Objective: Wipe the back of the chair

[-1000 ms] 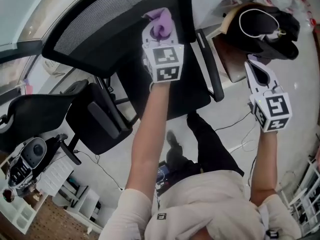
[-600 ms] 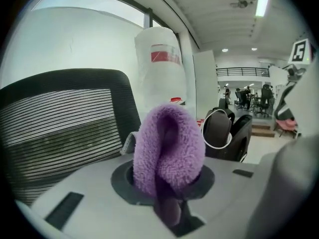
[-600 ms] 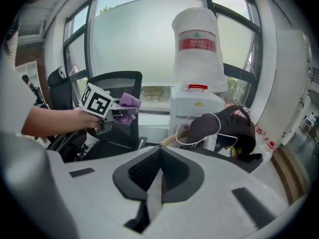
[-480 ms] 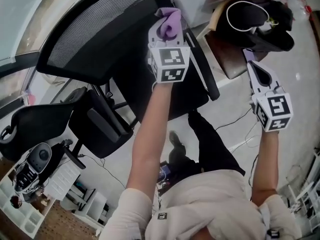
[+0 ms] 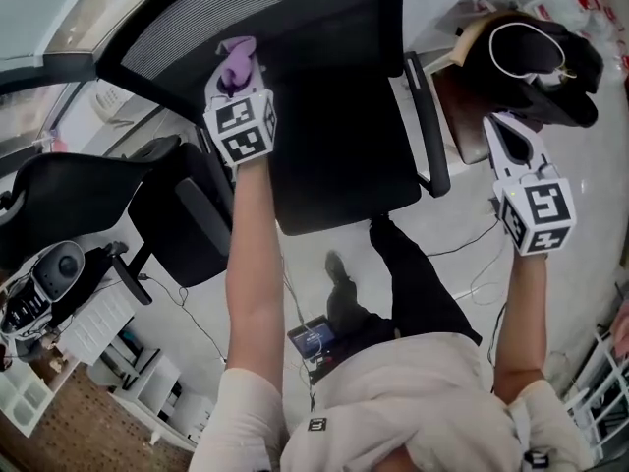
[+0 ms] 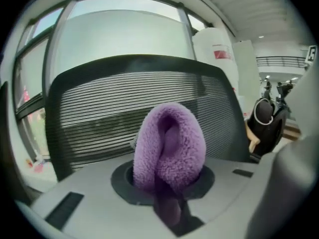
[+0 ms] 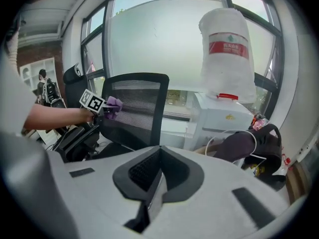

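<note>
Chair back, black mesh in a black frame, stands at the far side of the scene with its seat toward the person. The left gripper is held up to the mesh near the frame's left edge. Its jaws are clamped on a folded purple cloth. In the left gripper view the fluffy cloth bulges out past the jaws, with the ribbed mesh filling the space just behind it. I cannot tell whether cloth and mesh actually touch.

The right gripper is held well apart to the right, beyond the chair's right armrest. Its own view shows its jaws pressed together with nothing between them. That view also shows the cloth at the left edge of the chair back.

A black bag with a white cord lies at the far right. A white water jug stands behind it on a dispenser.
</note>
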